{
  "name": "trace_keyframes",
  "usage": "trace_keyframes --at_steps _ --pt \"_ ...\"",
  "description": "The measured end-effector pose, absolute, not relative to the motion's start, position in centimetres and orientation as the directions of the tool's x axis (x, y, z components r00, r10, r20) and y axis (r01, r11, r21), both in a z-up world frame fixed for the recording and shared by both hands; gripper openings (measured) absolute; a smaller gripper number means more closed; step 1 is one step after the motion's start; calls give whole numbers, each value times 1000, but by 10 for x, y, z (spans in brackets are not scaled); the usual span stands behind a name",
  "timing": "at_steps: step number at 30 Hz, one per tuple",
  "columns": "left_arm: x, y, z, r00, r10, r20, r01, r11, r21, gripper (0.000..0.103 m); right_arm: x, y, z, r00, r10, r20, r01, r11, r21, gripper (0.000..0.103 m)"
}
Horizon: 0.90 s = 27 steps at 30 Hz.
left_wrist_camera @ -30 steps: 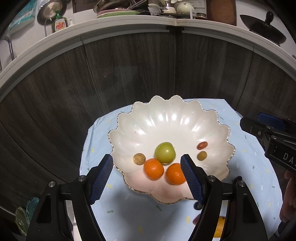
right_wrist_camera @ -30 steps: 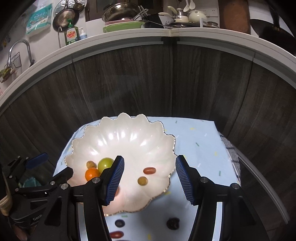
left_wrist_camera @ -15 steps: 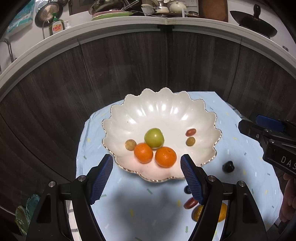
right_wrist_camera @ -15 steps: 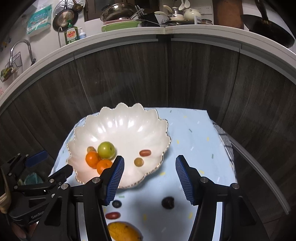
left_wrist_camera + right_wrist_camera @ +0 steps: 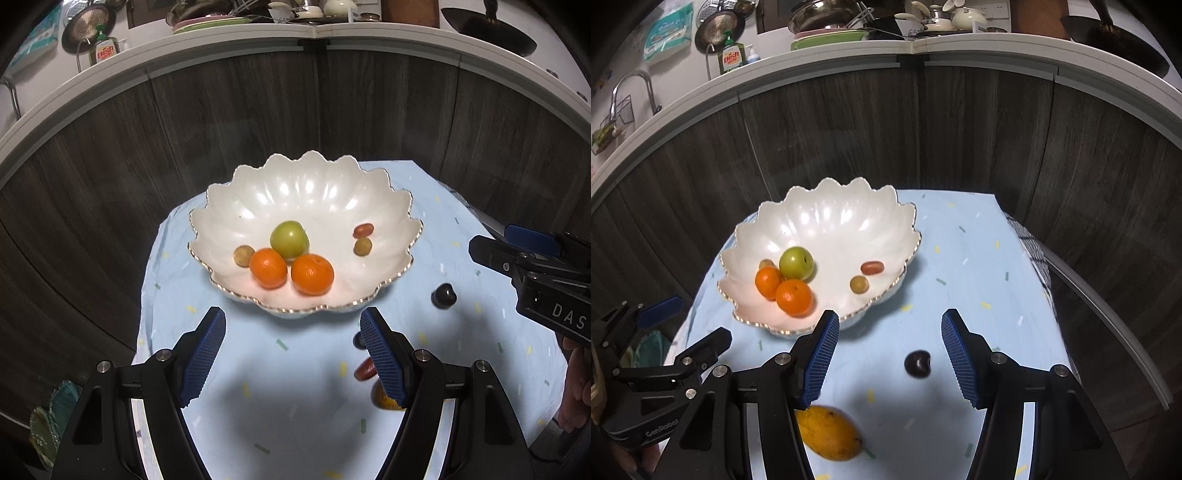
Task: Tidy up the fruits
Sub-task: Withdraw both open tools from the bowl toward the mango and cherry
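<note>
A white scalloped bowl sits on a light blue cloth. It holds a green fruit, two oranges, a red grape and two small yellowish fruits. On the cloth lie a dark plum, a yellow mango, and a red grape half behind a finger. My left gripper hangs open and empty in front of the bowl. My right gripper is open above the cloth, with the plum low between its fingers, untouched.
Dark wood cabinet fronts rise behind the cloth, under a white counter edge crowded with dishes, pots and a soap bottle. A checked cloth shows at the right edge. A hand holds the right gripper.
Both grippers have drawn back from the bowl toward the near side of the cloth. The plum, mango and loose grapes have come into view. Neither jaw opening has changed.
</note>
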<state>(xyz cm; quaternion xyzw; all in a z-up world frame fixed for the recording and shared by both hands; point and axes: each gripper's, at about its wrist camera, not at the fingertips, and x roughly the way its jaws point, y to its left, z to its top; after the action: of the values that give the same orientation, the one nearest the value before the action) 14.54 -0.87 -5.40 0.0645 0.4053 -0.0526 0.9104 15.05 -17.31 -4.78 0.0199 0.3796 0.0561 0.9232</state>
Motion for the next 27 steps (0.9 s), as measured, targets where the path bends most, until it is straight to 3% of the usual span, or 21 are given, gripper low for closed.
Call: trace_keyframes --at_steps 27 --pt "103 -49 -95 592 -99 -800 222 974 43 75 113 -205 -88 656 88 -750 -86 995 41 59"
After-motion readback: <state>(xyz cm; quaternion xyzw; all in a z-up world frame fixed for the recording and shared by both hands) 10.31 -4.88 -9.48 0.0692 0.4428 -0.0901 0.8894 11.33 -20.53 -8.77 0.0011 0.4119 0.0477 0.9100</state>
